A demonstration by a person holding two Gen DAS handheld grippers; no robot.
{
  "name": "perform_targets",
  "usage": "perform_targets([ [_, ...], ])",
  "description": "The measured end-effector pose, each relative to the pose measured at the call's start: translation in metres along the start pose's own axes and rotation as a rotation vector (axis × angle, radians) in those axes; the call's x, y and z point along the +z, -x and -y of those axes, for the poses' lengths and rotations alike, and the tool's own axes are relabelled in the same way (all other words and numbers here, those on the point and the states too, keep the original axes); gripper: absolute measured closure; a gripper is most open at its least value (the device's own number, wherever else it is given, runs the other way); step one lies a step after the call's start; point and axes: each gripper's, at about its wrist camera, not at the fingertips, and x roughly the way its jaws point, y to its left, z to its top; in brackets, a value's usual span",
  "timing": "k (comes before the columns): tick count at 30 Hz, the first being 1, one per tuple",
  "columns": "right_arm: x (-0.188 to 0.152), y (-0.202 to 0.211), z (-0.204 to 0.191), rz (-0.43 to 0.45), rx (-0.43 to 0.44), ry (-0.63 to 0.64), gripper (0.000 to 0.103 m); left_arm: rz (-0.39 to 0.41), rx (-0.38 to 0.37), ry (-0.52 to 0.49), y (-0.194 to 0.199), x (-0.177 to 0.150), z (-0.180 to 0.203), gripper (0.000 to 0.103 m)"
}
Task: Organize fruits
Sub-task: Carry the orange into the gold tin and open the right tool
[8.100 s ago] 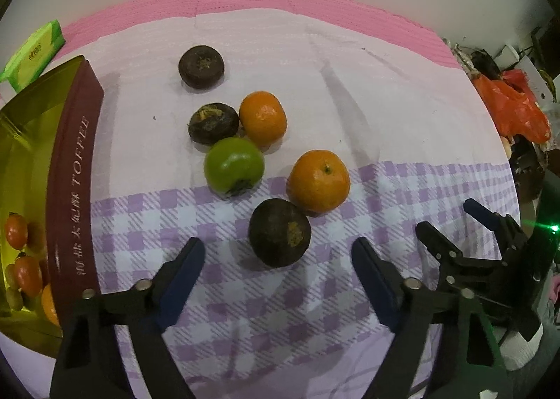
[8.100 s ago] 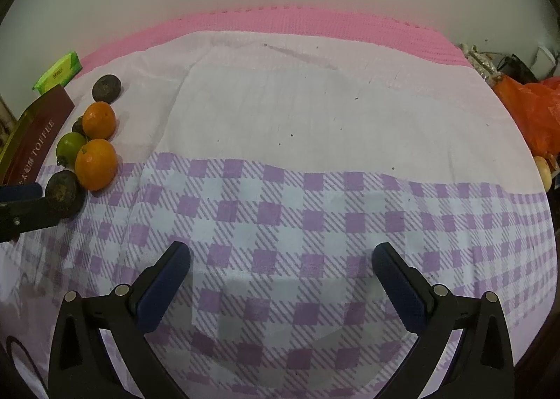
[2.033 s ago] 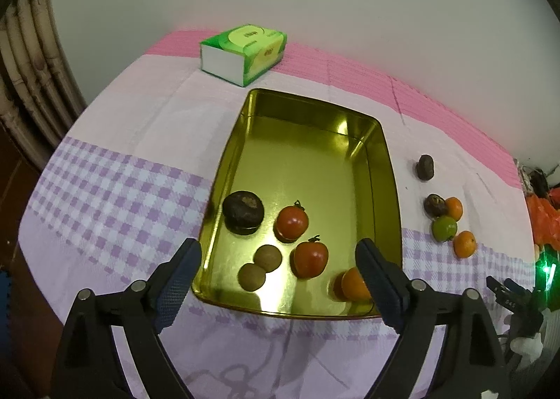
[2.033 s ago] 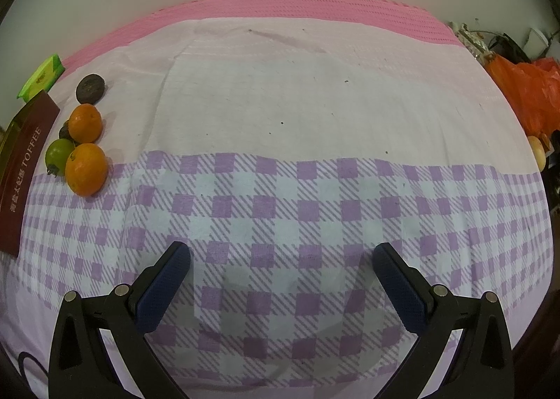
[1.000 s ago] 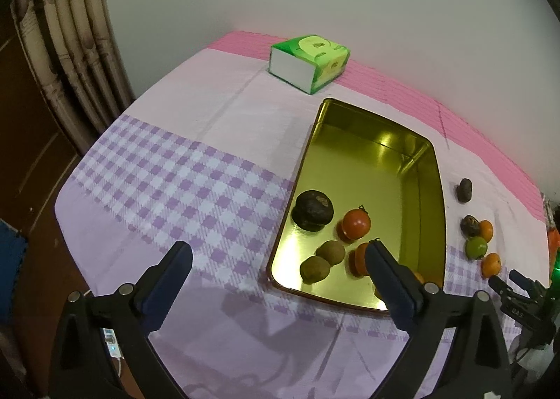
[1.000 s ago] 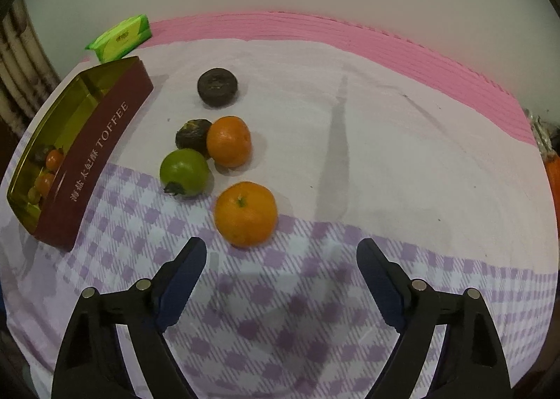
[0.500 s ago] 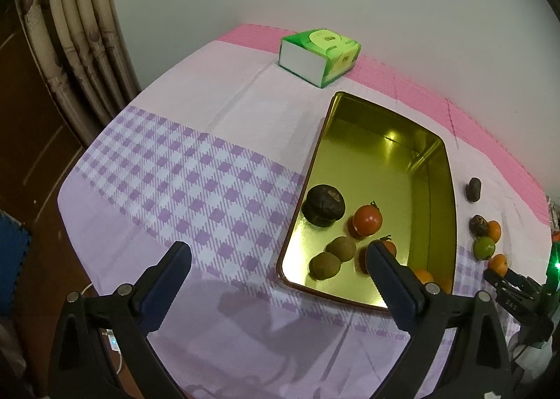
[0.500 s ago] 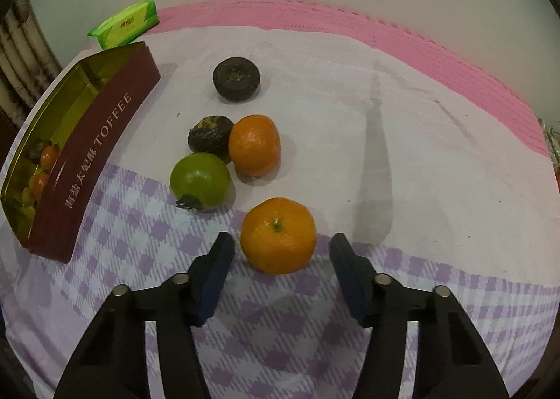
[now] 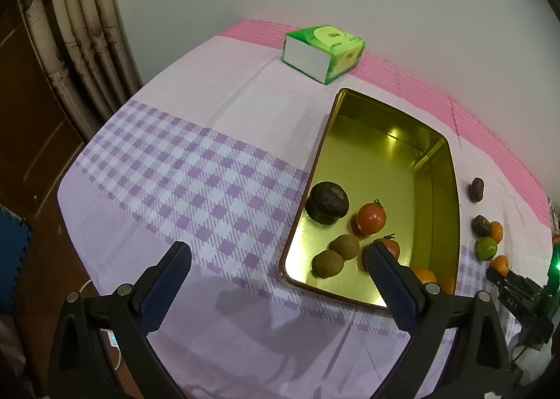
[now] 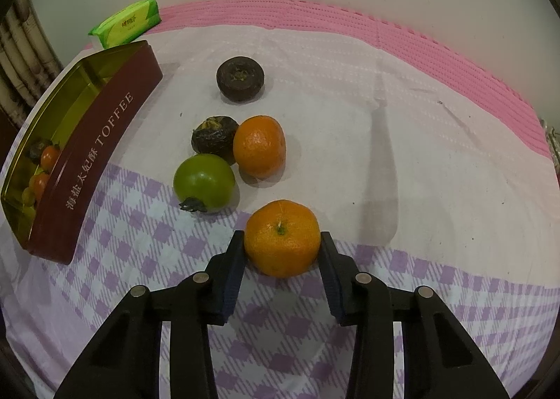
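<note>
My right gripper (image 10: 281, 239) is shut on an orange (image 10: 282, 237) that rests on the checked cloth. Beyond it lie a green fruit (image 10: 204, 183), a second orange (image 10: 259, 145) and two dark fruits (image 10: 213, 138) (image 10: 240, 78). The gold toffee tin (image 10: 87, 157) stands to the left and holds several fruits. My left gripper (image 9: 276, 257) is open and empty, high above the near left corner of the tin (image 9: 434, 188), which holds a dark fruit (image 9: 328, 201), tomatoes (image 9: 371, 218) and brown fruits (image 9: 344, 246). The right gripper (image 9: 500, 274) shows at the far right.
A green tissue pack (image 9: 323, 52) lies behind the tin near the wall. A curtain (image 9: 77, 45) and a wooden cabinet (image 9: 21, 139) stand off the table's left edge. The table edge runs below my left gripper.
My right gripper has moved forward and closed its fingers onto the nearest orange. My left gripper has stayed open, high above the tin, and barely shifted.
</note>
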Motion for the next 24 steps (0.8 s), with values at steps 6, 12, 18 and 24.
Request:
perform_targets([
  [6,-0.010,0.014,-0.004,0.011,0.009,0.018,0.062,0.005,0.001,0.019,0.001,0.000,-0.004,0.004],
  [12,0.004,0.047,-0.027,0.069,0.062,0.057,0.062,0.018,-0.011,0.057,0.005,0.003,-0.011,0.004],
  [18,0.009,0.070,-0.094,0.122,0.150,0.150,0.062,0.025,-0.011,0.092,0.006,0.006,-0.017,0.004],
  [24,0.007,0.082,-0.163,0.122,0.215,0.240,0.062,0.027,-0.005,0.147,0.006,0.008,-0.028,0.003],
])
